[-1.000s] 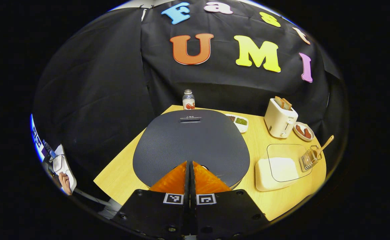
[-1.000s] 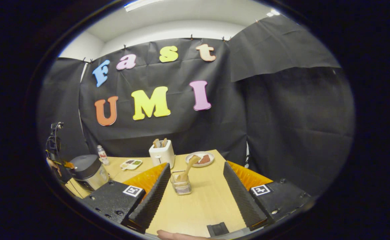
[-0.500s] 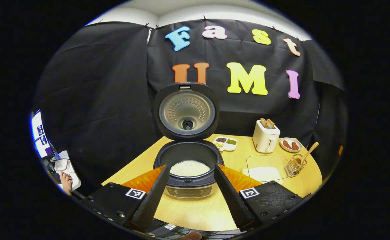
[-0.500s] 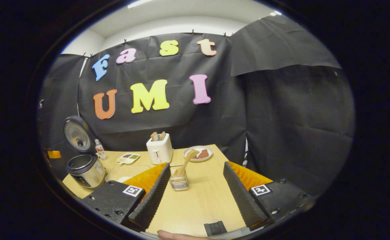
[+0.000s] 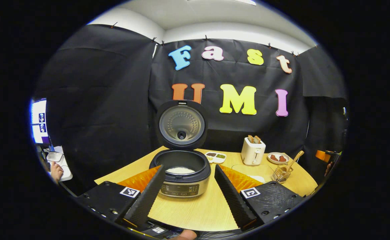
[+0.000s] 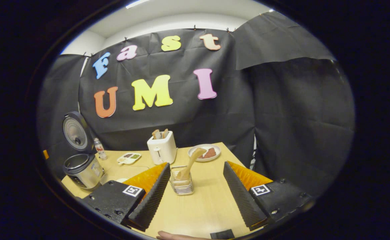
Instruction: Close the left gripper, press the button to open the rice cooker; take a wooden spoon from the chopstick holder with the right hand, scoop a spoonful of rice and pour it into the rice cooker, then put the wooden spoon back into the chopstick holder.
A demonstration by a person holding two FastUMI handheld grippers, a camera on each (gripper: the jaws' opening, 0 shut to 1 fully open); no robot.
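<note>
Two black ribbed fingers of the left gripper (image 5: 185, 191) stand spread wide apart, grasping nothing, low over the pale wooden table (image 5: 195, 210), and between them sits the round dark-and-silver rice cooker (image 5: 180, 176) with its lid (image 5: 181, 124) swung upright and white rice (image 5: 180, 170) lying in its pot. To the right of the cooker in the left gripper view are a clear plastic tub (image 5: 253, 169) holding some rice, a white toaster (image 5: 253, 151) with bread slices in it, and a small wire chopstick holder (image 5: 281, 174) from which the wooden spoon (image 5: 293, 161) leans out. The right gripper (image 6: 196, 191) is likewise released, its fingers wide apart and holding nothing, with the wire chopstick holder (image 6: 181, 183) just beyond them near the left finger; the wooden spoon (image 6: 191, 162) stands tilted inside it, its bowl up. Farther back stand the toaster (image 6: 162, 149) and a white plate (image 6: 204, 152) of reddish food, and the open cooker (image 6: 81, 166) sits well off to the left.
</note>
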